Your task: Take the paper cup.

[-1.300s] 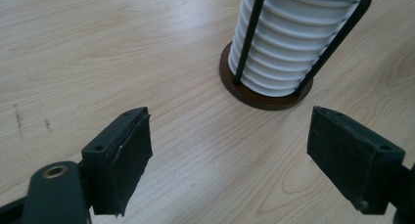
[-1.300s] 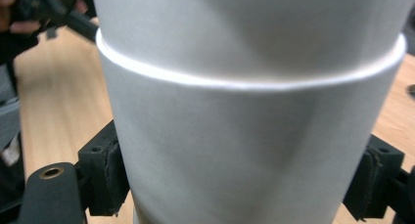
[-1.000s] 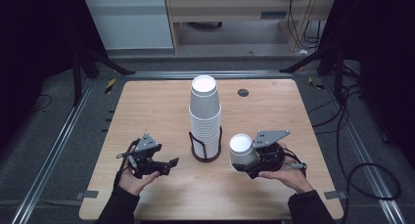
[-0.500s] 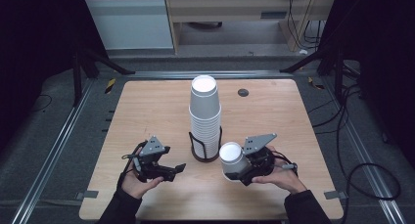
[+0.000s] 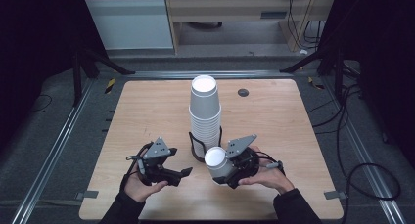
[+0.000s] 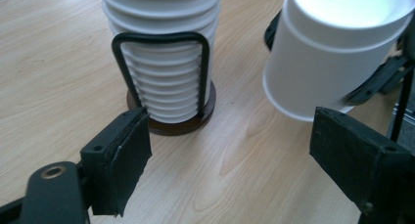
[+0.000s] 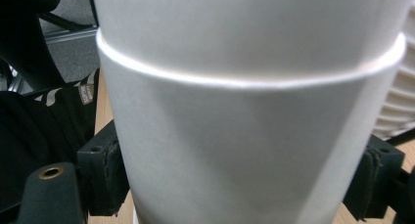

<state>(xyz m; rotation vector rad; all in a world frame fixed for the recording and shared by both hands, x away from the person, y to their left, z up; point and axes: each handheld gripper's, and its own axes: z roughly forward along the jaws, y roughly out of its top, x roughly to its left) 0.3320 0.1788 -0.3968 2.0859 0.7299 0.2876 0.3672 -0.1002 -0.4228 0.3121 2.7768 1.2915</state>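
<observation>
A tall stack of white paper cups (image 5: 204, 111) stands in a black wire holder (image 5: 195, 146) on a round brown base at the table's middle. My right gripper (image 5: 229, 172) is shut on a single white cup (image 5: 218, 164), tilted and lifted just right of the holder. In the right gripper view that cup (image 7: 244, 111) sits between both pads. My left gripper (image 5: 182, 175) hovers left of the holder. Its jaws have just been opening, and nothing is between them (image 6: 230, 170). It faces the stack (image 6: 166, 62) and the held cup (image 6: 323, 62).
The wooden table (image 5: 274, 116) has a small dark round disc (image 5: 243, 92) near its far edge. Black stand legs and cables lie on the floor around the table. Bare wood runs along both sides and the front.
My right gripper has carried the cup leftward, close to the holder. My left gripper has shifted right toward the table's middle and risen a little.
</observation>
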